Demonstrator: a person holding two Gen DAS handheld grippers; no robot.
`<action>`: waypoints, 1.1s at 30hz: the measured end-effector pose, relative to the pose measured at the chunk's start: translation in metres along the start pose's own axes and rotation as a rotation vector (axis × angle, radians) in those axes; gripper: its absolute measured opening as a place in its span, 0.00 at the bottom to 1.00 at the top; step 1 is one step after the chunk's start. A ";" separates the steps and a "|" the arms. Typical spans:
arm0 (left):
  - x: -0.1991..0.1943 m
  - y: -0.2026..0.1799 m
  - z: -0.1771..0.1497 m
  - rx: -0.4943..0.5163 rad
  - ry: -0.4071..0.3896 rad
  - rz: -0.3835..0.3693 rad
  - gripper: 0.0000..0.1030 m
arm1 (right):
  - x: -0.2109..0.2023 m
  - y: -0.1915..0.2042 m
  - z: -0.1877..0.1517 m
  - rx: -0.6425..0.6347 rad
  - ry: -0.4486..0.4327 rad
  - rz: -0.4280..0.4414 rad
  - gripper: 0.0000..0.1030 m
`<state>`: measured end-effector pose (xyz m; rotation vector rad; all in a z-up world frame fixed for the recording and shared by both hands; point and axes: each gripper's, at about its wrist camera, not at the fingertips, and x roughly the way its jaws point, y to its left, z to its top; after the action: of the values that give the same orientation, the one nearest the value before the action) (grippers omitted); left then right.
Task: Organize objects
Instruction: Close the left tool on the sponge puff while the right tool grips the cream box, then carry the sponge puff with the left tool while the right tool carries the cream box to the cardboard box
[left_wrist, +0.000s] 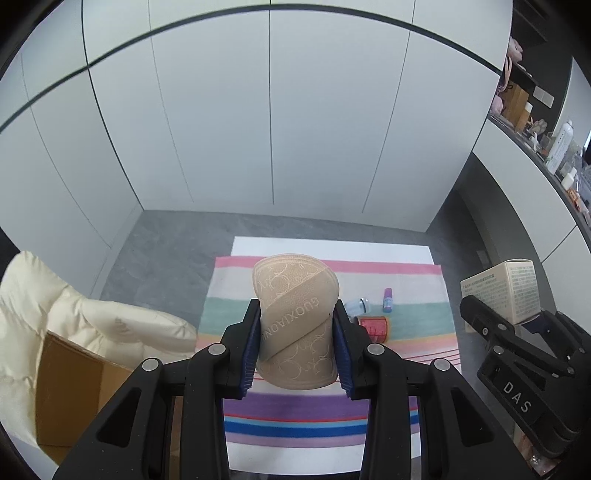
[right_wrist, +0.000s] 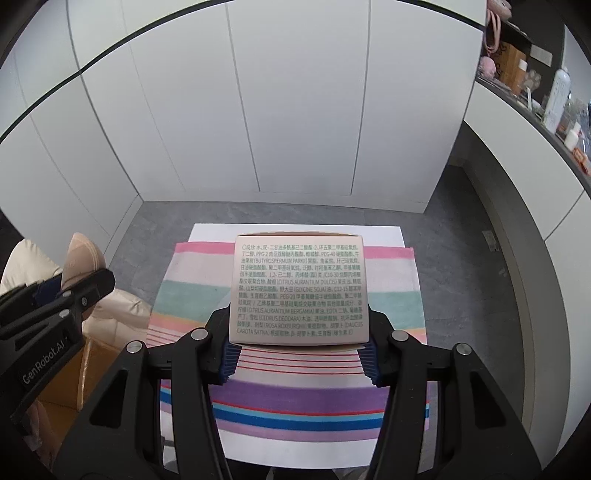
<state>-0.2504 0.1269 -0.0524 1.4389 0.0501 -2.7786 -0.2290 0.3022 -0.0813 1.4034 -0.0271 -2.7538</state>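
Note:
My left gripper is shut on a beige patterned insole, folded between the blue pads and held above the striped cloth. My right gripper is shut on a cream carton printed with green text, also held above the striped cloth. The carton and right gripper show at the right of the left wrist view. The insole shows at the left of the right wrist view. On the cloth lie a red can, a purple small bottle and a clear small bottle.
The cloth lies on a white table over a grey floor. A brown cardboard box with a cream padded jacket over it stands at the left. White cabinet doors rise behind. A shelf with bottles runs along the right.

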 end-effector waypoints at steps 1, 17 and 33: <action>-0.003 -0.001 -0.002 0.004 0.001 -0.001 0.35 | -0.002 0.001 0.000 -0.003 -0.004 0.002 0.53; -0.030 -0.001 -0.035 0.018 -0.022 0.020 0.35 | -0.026 -0.018 -0.032 0.042 -0.019 -0.024 0.53; -0.082 0.002 -0.117 0.055 -0.032 -0.037 0.35 | -0.096 -0.026 -0.110 0.063 -0.064 -0.009 0.53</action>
<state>-0.1079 0.1283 -0.0527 1.4183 -0.0002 -2.8540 -0.0846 0.3343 -0.0693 1.3322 -0.1115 -2.8278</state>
